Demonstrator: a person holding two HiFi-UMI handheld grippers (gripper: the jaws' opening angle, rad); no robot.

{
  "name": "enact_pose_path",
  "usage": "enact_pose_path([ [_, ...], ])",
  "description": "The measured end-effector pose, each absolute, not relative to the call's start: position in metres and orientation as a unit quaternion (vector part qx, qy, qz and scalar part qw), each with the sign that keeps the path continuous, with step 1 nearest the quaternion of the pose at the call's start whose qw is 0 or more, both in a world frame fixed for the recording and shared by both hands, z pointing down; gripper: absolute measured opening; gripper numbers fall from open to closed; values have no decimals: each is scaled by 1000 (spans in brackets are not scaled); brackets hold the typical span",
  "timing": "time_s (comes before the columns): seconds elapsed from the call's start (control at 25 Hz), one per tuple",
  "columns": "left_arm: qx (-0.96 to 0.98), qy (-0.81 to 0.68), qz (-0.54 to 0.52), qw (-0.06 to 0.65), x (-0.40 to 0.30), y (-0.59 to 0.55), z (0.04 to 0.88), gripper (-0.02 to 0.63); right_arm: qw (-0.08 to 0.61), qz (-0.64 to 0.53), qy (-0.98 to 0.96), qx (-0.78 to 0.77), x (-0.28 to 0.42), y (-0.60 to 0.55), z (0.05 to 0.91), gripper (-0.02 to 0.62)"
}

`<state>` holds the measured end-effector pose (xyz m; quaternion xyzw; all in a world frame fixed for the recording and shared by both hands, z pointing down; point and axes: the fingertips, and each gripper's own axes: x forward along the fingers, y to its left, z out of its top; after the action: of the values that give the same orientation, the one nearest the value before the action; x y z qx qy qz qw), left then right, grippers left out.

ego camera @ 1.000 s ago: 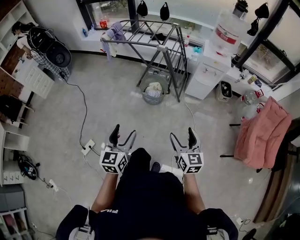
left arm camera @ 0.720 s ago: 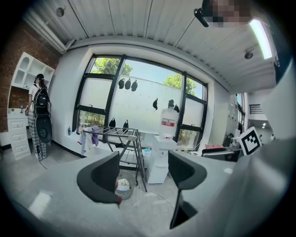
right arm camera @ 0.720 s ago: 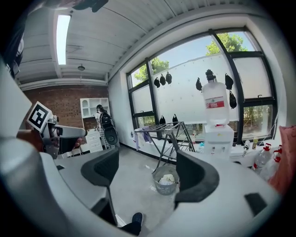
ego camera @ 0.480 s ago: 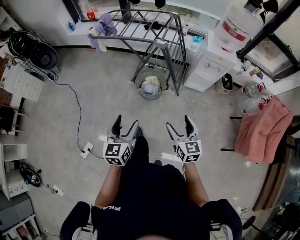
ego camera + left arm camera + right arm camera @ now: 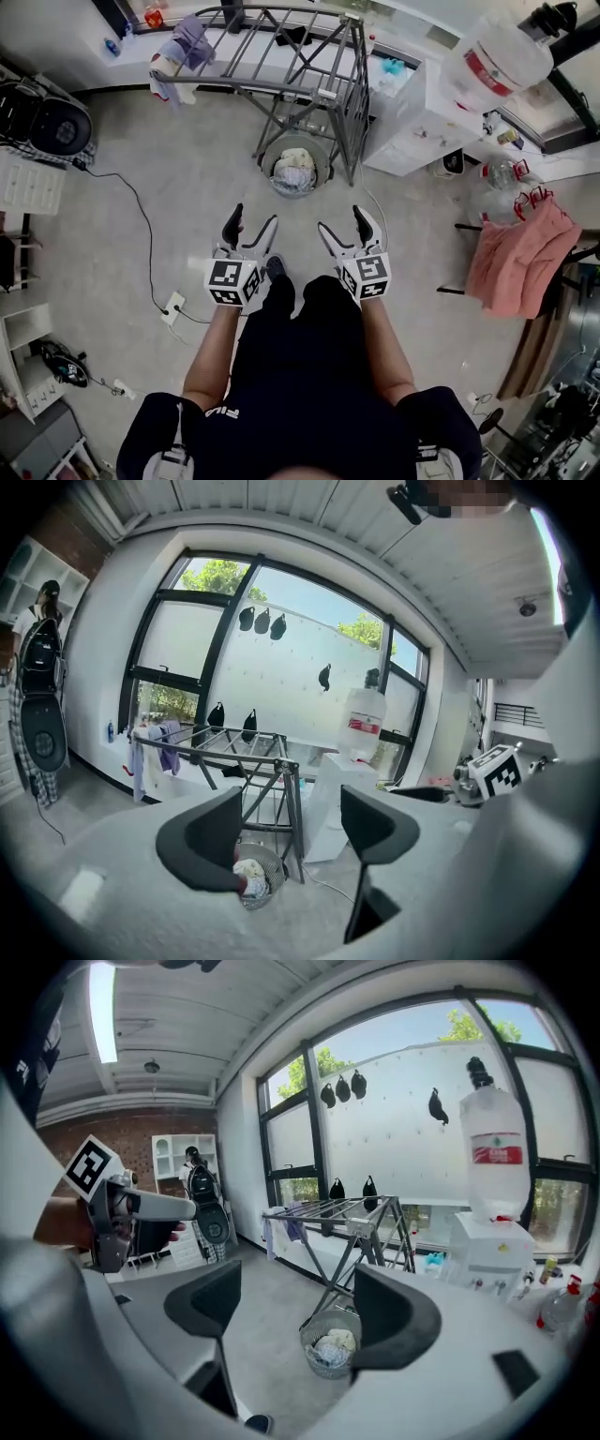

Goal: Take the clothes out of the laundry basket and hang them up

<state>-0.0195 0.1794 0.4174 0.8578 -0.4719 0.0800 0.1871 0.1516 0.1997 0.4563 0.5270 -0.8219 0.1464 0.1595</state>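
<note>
Laundry basket [image 5: 295, 193] sits nearer than a second ago: I have walked toward it. Left gripper [image 5: 253, 220] and right gripper [image 5: 342, 222] both spread, empty. No clothes lifted yet.

Partly seen
Clothes [image 5: 294, 172] in the basket [image 5: 269, 169] are too small to tell apart; the left edge cuts off the white drawers [image 5: 28, 185].

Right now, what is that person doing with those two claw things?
A person holds a gripper in each hand. The left gripper and the right gripper are both open and empty, held out toward the laundry basket on the floor beneath the drying rack. The clothes lie in the basket, none picked up yet. A few cloths hang at one end of the rack.
</note>
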Motion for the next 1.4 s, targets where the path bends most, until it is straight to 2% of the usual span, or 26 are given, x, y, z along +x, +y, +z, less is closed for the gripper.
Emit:
enact_pose_path([
  [0.2,850,-478,90,204,-16,138,441,316,191,148,-830,502,149,153,485,373],
  [0.6,819,-525,84,215,-2,50,491,316,188,168,-839,482,157,57,542,371],
  [0.72,811,-536,97,212,0,29,512,316,170,190,-840,479,157,37,566,332],
  [0.84,805,-548,94,207,1,10,535,316,166,204,-844,467,155,17,599,330],
  [1.16,815,-529,98,215,13,-19,610,316,243,192,-846,435,145,-20,711,330],
  [1.4,820,-512,112,228,10,-29,693,316,301,174,-847,402,131,-49,829,330],
])
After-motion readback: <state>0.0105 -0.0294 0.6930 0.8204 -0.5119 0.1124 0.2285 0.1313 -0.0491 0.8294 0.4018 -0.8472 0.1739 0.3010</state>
